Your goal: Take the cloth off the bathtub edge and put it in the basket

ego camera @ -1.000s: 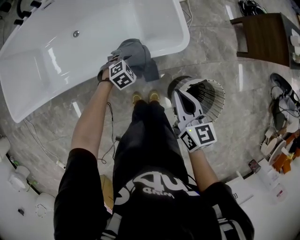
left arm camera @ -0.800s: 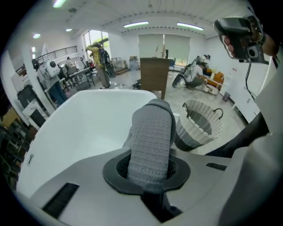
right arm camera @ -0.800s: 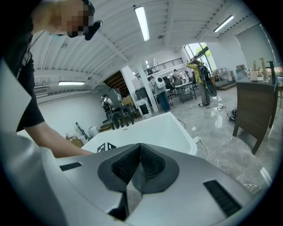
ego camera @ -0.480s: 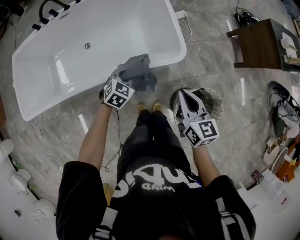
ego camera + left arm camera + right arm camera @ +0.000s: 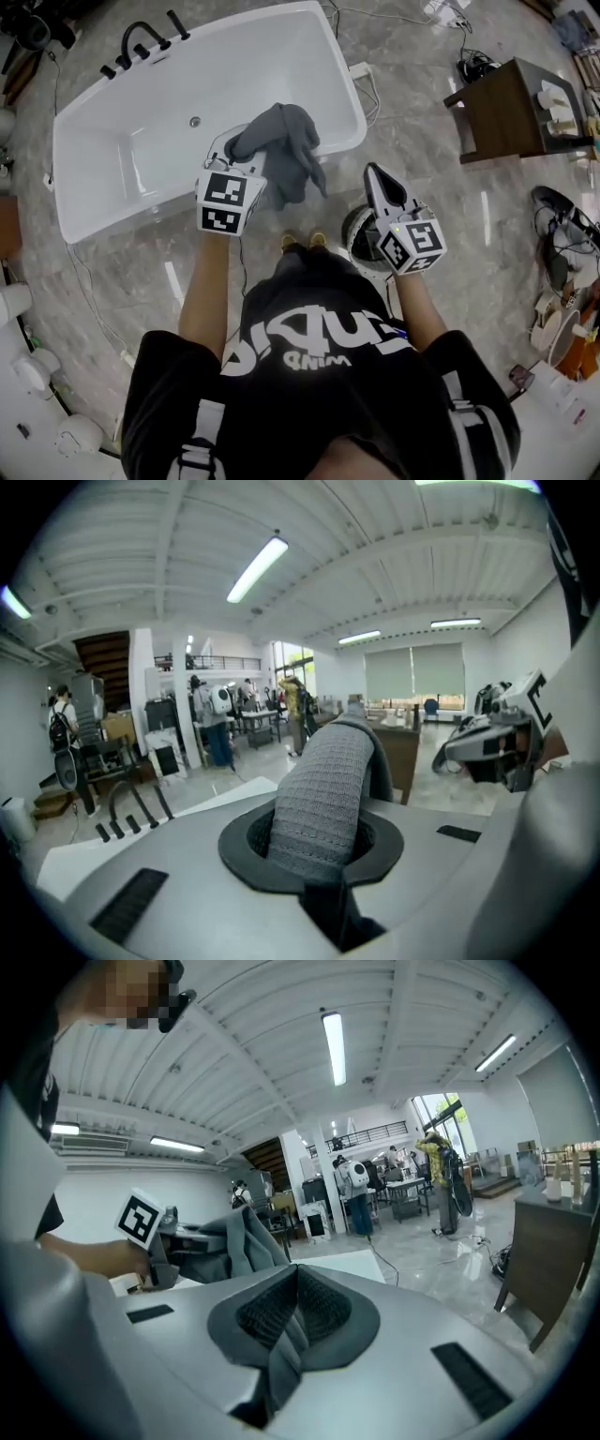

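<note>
The left gripper [image 5: 246,148] is clenched on the grey cloth [image 5: 286,155]; its jaws have just been closing with the cloth between them. The cloth bunches at the jaw tips and drapes from them, seen over the near rim of the white tub [image 5: 131,159]. The right gripper [image 5: 375,178] is clenched shut and empty. Only the head view shows the basket [image 5: 356,236] on the floor, partly hidden under the right gripper. The left gripper view alone shows the cloth's ribbed weave bulging up between the pads
</note>
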{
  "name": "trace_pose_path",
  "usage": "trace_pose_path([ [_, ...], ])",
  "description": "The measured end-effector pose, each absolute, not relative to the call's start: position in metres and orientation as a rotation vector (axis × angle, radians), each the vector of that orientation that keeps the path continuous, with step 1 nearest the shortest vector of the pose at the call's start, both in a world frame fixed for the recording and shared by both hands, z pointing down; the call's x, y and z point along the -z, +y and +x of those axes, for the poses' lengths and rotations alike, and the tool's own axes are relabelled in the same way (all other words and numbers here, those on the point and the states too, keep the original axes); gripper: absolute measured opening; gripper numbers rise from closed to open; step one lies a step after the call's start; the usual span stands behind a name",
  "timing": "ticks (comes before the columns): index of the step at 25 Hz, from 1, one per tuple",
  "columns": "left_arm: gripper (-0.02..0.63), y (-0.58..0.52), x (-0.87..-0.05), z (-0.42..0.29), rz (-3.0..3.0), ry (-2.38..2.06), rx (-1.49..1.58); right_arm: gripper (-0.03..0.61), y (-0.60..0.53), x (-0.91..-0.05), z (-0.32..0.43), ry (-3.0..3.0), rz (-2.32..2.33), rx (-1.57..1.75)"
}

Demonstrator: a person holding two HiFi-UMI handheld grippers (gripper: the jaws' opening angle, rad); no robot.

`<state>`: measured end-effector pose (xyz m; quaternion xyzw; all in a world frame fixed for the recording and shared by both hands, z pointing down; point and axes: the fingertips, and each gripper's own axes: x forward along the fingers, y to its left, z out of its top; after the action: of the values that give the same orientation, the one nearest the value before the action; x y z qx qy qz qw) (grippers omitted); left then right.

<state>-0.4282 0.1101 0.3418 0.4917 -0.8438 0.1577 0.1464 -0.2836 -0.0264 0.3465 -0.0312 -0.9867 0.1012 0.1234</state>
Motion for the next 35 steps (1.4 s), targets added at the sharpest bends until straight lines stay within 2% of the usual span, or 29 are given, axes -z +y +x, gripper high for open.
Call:
trace_pose_path([
  [6, 0.058, 0.111, -0.219, -0.435, 1.480, -2.662, -0.351, 0.014, -0.034, -0.314, -0.282, -2.945, -0.069, -0.243],
  [9, 0.058, 0.110, -0.185, -0.431, 1.514, -2.700, -0.350, 0.014, -0.032, -0.307, -0.276, -2.950, -0.059, -0.243],
  [23, 0.058, 0.054, -0.180, -0.400, 1.821, -2.560, -0.233, 0.014, -0.053, -0.296, -0.230, -2.988, 0.244, -0.288],
  [35, 0.058, -0.068, -0.154, -0.266, 2.237, -2.274, -0.117, 0.014, -0.136, -0.288, -0.081, -2.960, 0.688, -0.304],
])
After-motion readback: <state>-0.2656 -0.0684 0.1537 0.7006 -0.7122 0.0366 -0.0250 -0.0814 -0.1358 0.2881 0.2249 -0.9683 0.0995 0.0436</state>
